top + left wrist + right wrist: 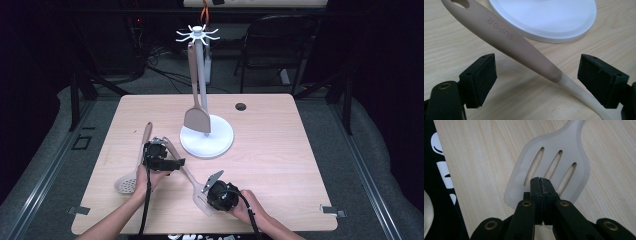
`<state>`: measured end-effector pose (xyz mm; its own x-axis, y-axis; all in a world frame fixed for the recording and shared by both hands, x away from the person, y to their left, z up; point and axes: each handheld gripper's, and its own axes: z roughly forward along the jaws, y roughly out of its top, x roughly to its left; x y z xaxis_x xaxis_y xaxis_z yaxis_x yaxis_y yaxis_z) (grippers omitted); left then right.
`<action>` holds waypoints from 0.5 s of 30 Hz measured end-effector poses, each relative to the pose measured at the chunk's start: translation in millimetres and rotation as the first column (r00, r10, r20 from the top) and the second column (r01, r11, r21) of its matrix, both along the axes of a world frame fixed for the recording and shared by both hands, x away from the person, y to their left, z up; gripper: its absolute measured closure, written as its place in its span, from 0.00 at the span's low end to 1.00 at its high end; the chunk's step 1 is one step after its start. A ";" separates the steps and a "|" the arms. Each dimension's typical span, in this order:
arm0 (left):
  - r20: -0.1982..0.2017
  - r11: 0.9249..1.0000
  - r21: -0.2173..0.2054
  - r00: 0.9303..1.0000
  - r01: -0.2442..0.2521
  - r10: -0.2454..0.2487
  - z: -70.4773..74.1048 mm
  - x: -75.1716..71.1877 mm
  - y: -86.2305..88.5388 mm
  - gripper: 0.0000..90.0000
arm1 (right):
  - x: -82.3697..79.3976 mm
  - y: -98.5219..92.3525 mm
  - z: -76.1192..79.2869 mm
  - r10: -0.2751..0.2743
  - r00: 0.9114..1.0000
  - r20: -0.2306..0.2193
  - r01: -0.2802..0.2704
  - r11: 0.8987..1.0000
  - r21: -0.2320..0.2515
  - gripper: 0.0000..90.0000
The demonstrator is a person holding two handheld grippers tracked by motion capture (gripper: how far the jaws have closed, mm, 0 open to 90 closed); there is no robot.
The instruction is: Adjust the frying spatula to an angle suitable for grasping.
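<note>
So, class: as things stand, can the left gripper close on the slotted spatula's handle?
Probably yes. The left gripper is open with the slotted spatula's handle running between its fingers, neither pad touching, and nothing between them and the handle. The right gripper, shut, presses on the spatula's blade without blocking.

The high view looks forward and down from above the person's side, far enough back to take in the whole tabletop [280,150], the white stand [206,136] on it and the dark room behind. The left gripper view sits very close to the wood, looking along its own tool [536,75] at a beige spatula handle [524,50] and the stand's round base [554,17], both shared with the high view. The right gripper view looks steeply down over its tool [541,182] at the slotted spatula blade [551,162] near the tabletop's front edge, seen small in the high view [202,200].
</note>
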<state>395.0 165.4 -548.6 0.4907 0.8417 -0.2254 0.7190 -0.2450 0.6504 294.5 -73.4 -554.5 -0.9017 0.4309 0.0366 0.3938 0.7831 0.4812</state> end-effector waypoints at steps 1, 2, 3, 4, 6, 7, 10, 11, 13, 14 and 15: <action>-0.006 1.000 0.000 1.000 -0.005 0.005 -1.2 1.0 -0.8 0.20 | 0.1 -0.1 -0.1 0.001 1.000 0.001 -0.001 1.000 0.001 1.00; -0.008 1.000 0.001 1.000 -0.006 0.006 -2.7 2.0 -1.6 0.21 | 0.1 -0.1 -0.1 0.001 1.000 0.001 -0.001 1.000 0.001 1.00; -0.013 1.000 -0.003 1.000 -0.008 0.008 -3.7 2.6 -2.3 0.23 | 0.1 -0.1 -0.1 0.001 1.000 0.001 -0.001 1.000 0.001 1.00; -0.013 1.000 -0.004 1.000 -0.007 0.007 -4.7 3.3 -3.2 0.24 | 0.1 -0.1 -0.1 0.002 1.000 0.001 -0.002 1.000 0.001 1.00; -0.015 1.000 -0.004 1.000 -0.005 0.005 -5.6 3.8 -5.0 0.29 | 0.3 -0.1 -0.2 0.003 1.000 0.001 -0.003 1.000 0.002 1.00; -0.017 1.000 0.000 1.000 -0.002 0.002 -5.9 4.1 -5.9 0.30 | 0.3 -0.1 -0.1 0.003 1.000 -0.001 -0.003 1.000 0.002 1.00; -0.019 1.000 0.003 1.000 -0.006 0.006 -7.7 4.5 -8.5 0.36 | 0.4 -0.1 -0.2 0.003 1.000 0.000 -0.003 1.000 0.002 1.00; -0.021 1.000 0.006 1.000 -0.006 0.006 -8.2 4.9 -8.8 0.38 | 0.4 -0.1 -0.3 0.004 1.000 0.000 -0.004 1.000 0.002 1.00; -0.027 1.000 -0.002 1.000 -0.011 0.011 -9.5 5.5 -8.3 0.42 | 0.5 -0.2 -0.3 0.005 1.000 0.000 -0.005 1.000 0.003 1.00; -0.033 1.000 -0.010 0.999 -0.011 0.011 -9.9 5.6 -7.9 0.43 | 0.5 -0.3 -0.3 0.006 1.000 0.000 -0.006 1.000 0.002 1.00; -0.035 1.000 -0.013 0.999 -0.011 0.011 -10.1 5.7 -7.6 0.44 | 0.6 -0.3 -0.4 0.008 1.000 0.001 -0.008 1.000 0.003 1.00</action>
